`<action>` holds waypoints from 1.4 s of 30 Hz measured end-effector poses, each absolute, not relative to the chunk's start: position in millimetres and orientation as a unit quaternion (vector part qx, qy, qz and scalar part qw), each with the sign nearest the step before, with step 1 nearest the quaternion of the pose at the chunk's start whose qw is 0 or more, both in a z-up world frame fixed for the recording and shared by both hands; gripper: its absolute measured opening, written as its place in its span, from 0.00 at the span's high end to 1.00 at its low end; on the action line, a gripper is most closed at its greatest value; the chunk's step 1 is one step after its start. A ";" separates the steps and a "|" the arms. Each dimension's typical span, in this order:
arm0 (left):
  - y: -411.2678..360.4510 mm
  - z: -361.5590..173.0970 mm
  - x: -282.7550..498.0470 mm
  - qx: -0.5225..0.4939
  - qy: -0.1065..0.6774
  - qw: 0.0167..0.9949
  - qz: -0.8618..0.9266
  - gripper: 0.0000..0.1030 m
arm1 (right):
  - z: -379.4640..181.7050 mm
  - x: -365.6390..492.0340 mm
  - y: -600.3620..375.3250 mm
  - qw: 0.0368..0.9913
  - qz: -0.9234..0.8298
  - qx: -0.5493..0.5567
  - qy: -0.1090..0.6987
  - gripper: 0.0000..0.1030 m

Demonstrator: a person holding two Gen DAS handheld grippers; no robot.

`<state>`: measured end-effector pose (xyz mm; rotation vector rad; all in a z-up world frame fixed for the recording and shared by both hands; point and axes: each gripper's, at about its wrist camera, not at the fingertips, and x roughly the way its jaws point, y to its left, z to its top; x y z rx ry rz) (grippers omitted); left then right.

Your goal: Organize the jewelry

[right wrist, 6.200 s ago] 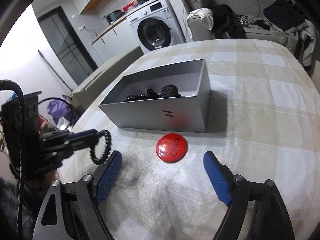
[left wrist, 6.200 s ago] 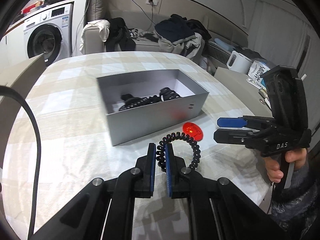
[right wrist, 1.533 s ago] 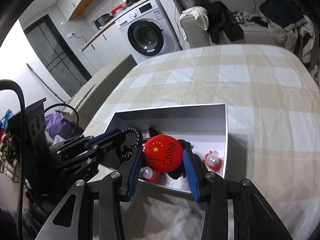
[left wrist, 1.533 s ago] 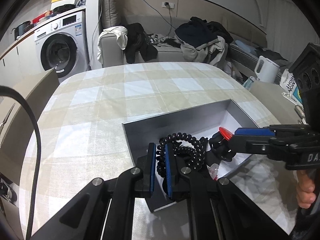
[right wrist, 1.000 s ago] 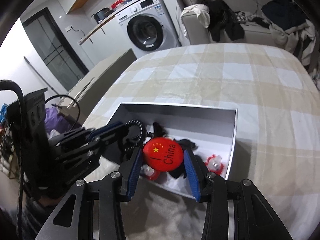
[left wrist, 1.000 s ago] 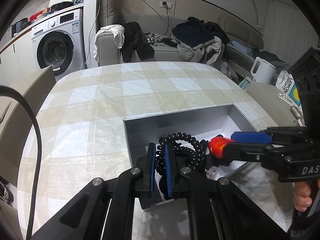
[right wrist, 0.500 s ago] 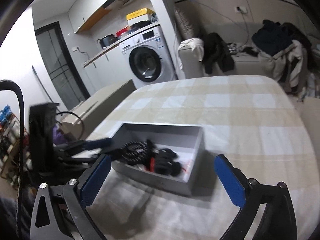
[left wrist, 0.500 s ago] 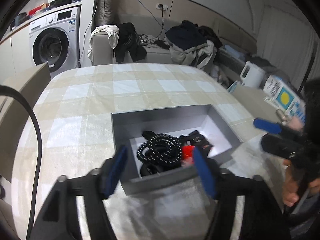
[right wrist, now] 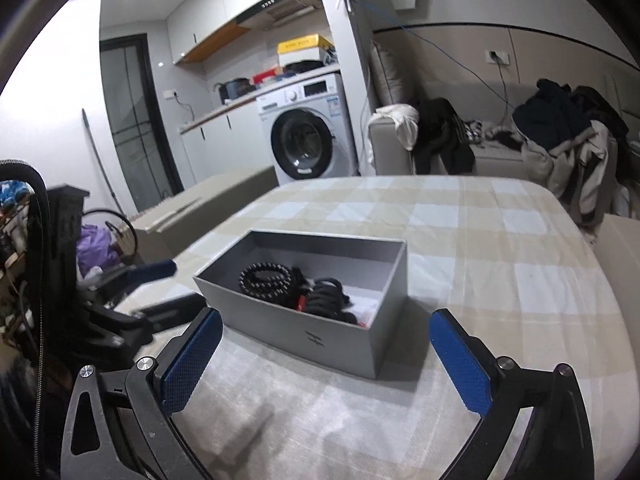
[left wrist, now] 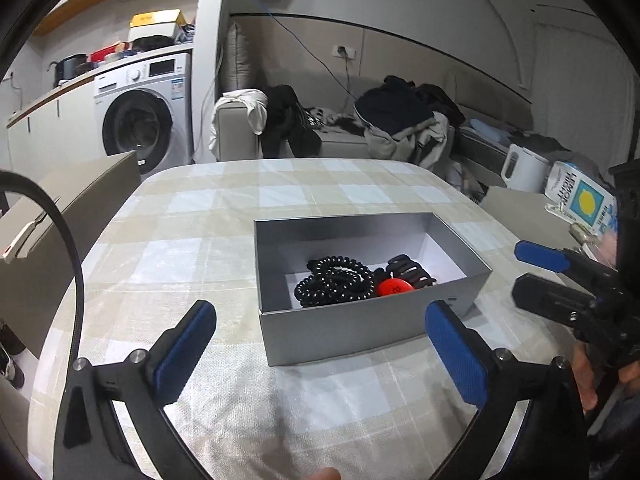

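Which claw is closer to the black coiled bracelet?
Left, probably. The left claw sits by the grey box's end holding the black coiled bracelet; the right claw is past the opposite end. Both have just been opening, empty.

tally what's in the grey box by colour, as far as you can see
Black coiled or beaded bands and black clip: a tangled pile, at least 2, exact count unclear
Red round badge: 1
Total in the grey box: at least 3 visible
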<state>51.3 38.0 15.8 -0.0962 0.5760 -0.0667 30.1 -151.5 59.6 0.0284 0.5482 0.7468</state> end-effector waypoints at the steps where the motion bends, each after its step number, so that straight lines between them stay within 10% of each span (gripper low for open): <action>1: 39.8 15.3 52.0 -0.051 0.280 0.958 -0.030 0.01 | 60.2 29.4 -151.1 0.896 0.360 0.014 0.260 0.00; 42: 44.8 16.8 40.9 -0.054 0.240 0.969 -0.018 0.01 | 64.0 9.2 -157.0 0.911 0.360 0.009 0.199 0.00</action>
